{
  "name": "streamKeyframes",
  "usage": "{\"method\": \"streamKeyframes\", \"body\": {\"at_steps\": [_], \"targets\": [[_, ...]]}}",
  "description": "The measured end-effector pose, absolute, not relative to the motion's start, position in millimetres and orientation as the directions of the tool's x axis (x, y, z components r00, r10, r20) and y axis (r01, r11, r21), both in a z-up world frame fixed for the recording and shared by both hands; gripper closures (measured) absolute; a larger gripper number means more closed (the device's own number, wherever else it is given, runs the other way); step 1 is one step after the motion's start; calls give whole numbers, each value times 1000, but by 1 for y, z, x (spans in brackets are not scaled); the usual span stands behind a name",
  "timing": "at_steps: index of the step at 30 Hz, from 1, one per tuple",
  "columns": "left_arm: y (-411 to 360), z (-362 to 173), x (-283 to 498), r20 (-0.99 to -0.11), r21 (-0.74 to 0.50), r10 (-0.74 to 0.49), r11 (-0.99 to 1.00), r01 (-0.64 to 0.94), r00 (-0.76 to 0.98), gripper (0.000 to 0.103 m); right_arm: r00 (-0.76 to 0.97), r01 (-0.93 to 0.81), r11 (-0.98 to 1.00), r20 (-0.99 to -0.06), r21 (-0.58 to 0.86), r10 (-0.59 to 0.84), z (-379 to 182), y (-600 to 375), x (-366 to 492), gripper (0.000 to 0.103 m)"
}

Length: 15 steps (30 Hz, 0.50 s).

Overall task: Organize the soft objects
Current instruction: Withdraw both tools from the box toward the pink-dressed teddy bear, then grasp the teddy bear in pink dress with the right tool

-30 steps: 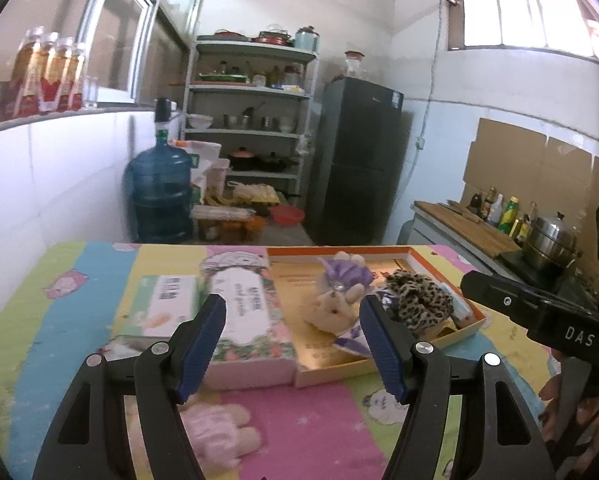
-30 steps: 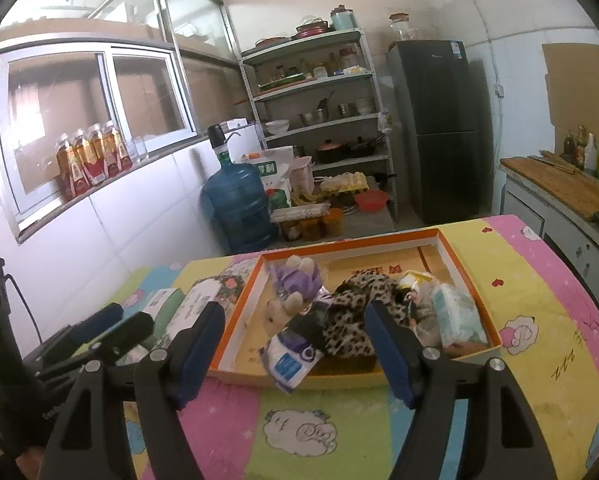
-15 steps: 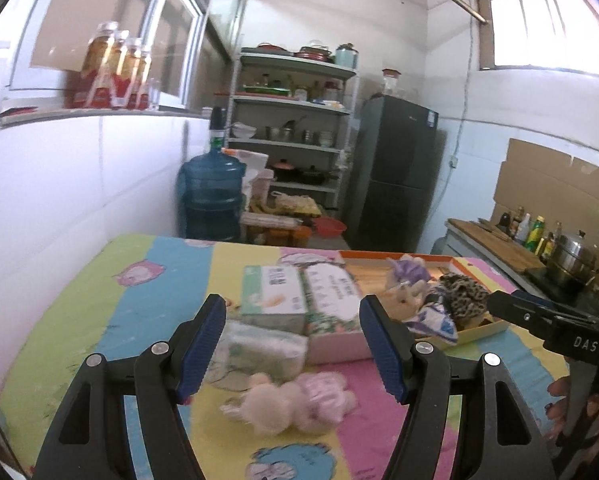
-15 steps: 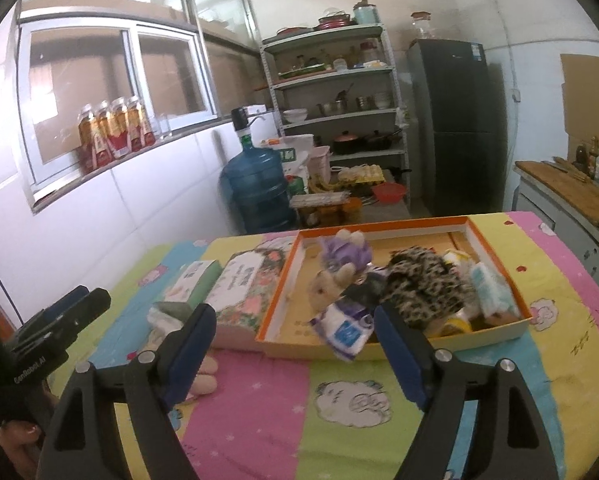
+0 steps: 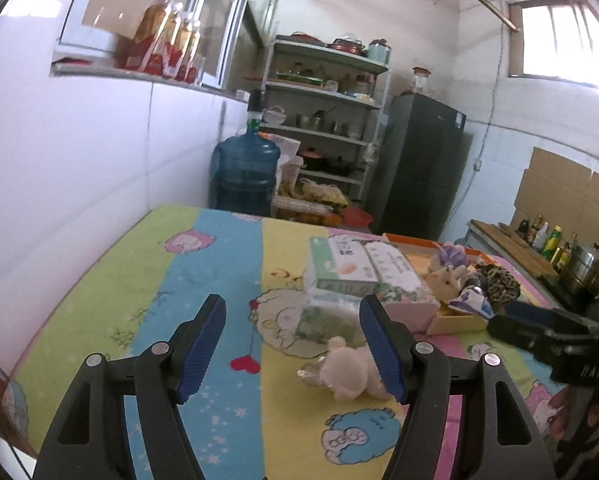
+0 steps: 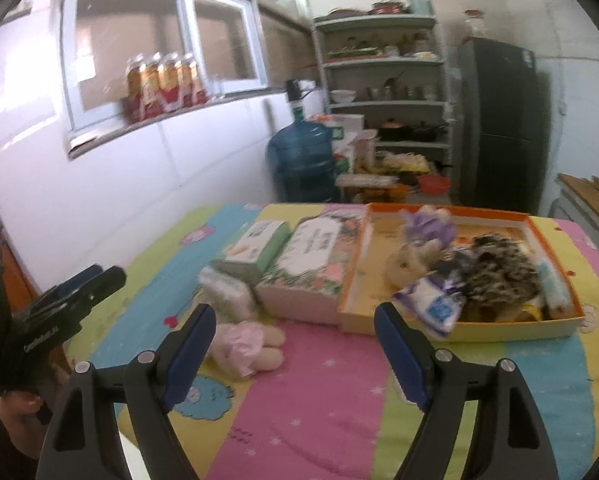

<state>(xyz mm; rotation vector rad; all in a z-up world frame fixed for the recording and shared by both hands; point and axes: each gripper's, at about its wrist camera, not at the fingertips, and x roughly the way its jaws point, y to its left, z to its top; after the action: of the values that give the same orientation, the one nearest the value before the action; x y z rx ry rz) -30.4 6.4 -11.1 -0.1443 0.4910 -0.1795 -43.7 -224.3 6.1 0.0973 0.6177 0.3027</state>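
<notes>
Here, nearest me, the left gripper (image 5: 291, 344) and right gripper (image 6: 295, 354) both stand with jaws apart and nothing between the pads. Just ahead of the right gripper, off its left finger, a pink plush toy (image 6: 245, 346) lies loose on the patterned sheet (image 6: 331, 396); I judge it the next item to collect. Beyond it a clear-wrapped tissue pack (image 6: 227, 292) also waits outside. Two tissue boxes (image 6: 287, 258) sit side by side further on. Farthest, ahead and right, the orange tray (image 6: 355, 276) already holds a purple plush, a leopard-print piece and small packets: partly done, I judge.
</notes>
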Motion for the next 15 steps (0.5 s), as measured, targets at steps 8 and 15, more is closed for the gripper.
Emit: {"method": "streamKeyframes", "body": {"at_steps": [8, 15], "targets": [[21, -25, -24, -487, -209, -206, 971, 115, 849, 32, 608, -501, 860, -669, 94, 428, -25, -179, -17, 22], [25, -36, -20, -513, -215, -203, 971, 104, 834, 32, 523, -667, 744, -729, -28, 441, -39, -155, 2, 22]]}}
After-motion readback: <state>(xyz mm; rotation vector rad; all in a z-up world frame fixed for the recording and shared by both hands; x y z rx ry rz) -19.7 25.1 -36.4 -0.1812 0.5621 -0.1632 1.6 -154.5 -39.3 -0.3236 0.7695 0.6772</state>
